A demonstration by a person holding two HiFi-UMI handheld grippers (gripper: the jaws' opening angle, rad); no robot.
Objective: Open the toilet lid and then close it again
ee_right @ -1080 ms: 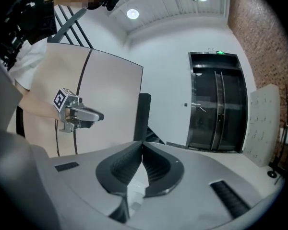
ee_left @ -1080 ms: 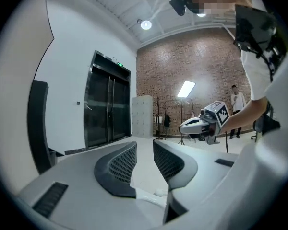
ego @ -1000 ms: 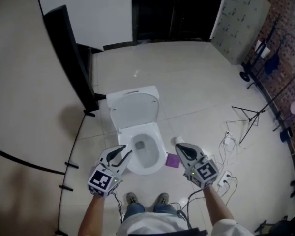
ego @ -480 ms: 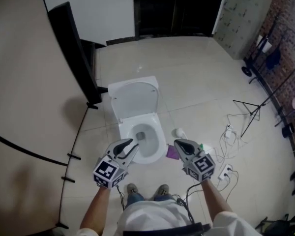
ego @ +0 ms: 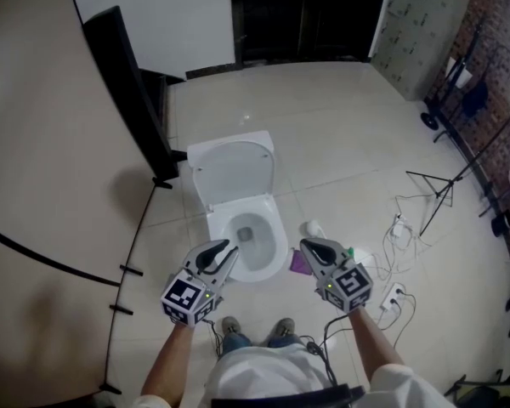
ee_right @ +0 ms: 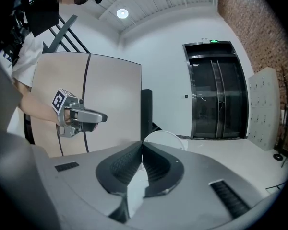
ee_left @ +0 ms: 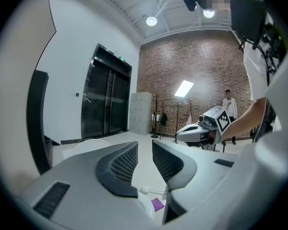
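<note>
While the toilet lid (ego: 234, 170) stands raised: bowl (ego: 248, 238) uncovered.
Left hand-held gripper (ego: 229, 250): jaws apart, just been closing, nothing between them.
Right hand-held gripper (ego: 305, 244): pressed together.

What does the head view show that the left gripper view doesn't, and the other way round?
Only the head view: the inside of the toilet bowl, the wearer's shoes and the cables on the floor.

Only the left gripper view: the gap between the left gripper's jaws, which have just been closing and stand apart with nothing between them; the ceiling lights; a person standing in the background.

Both: the raised toilet lid, the right gripper, the purple object beside the toilet, and the dark double doors.
</note>
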